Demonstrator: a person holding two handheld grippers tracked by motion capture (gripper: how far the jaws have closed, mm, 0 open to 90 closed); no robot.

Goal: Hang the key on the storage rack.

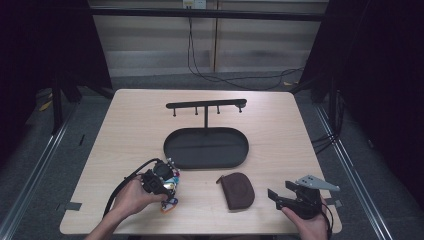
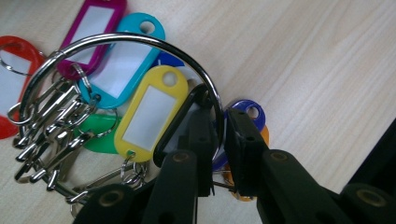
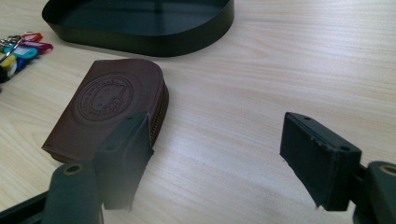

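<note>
brown leather pouch (image 1: 238, 190) near the front edge, black oval tray (image 1: 205, 148) with hook rack (image 1: 206, 105), wooden table (image 1: 130, 130)

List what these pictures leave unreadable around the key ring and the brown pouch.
- Orange tag: left gripper view, mostly behind the left gripper, whose jaws pinch the large metal key ring.
- Red tag: cut by the left edge.
- Brown leather zip pouch: right gripper view, near corner behind a jaw; embossed emblem too soft to read.
</note>
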